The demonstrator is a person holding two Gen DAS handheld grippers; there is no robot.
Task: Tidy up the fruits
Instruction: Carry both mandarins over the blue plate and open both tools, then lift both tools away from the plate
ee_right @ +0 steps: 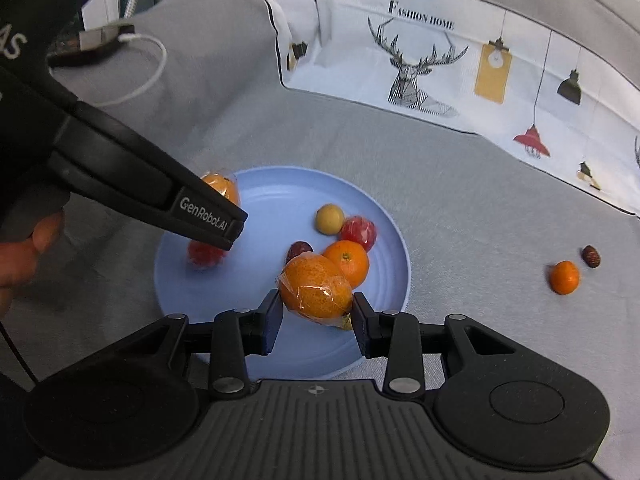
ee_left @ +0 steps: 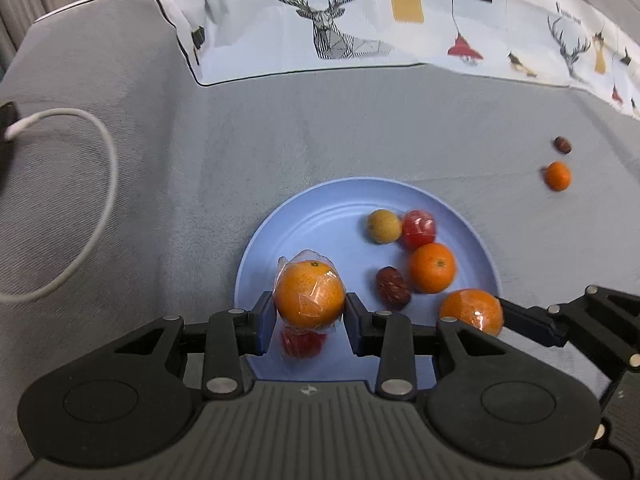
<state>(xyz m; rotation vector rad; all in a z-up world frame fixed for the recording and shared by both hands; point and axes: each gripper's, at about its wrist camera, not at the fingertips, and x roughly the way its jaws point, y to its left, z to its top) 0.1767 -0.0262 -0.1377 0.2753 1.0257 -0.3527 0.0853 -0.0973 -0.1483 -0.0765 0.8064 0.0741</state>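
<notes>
Both tools over the blue plate, each gripping a wrapped orange

Left tool [ee_left: 309, 311] clamps one film-wrapped orange [ee_left: 309, 295]; right tool [ee_right: 316, 314] clamps another [ee_right: 316, 290], above the blue plate [ee_right: 256, 184] on the grey sofa. Slick film could let either slip, knocking plated fruit off. A small orange [ee_right: 564, 277] and date [ee_right: 591, 256] lie outside.

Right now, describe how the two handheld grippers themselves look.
Both are matte black plastic: a ribbed grey-black body, round side discs, linkage arms with silver rivets, and flat dark-blue finger pads. The left gripper carries white "GenRobot.AI" lettering along its side. The right gripper looks identical.
</notes>
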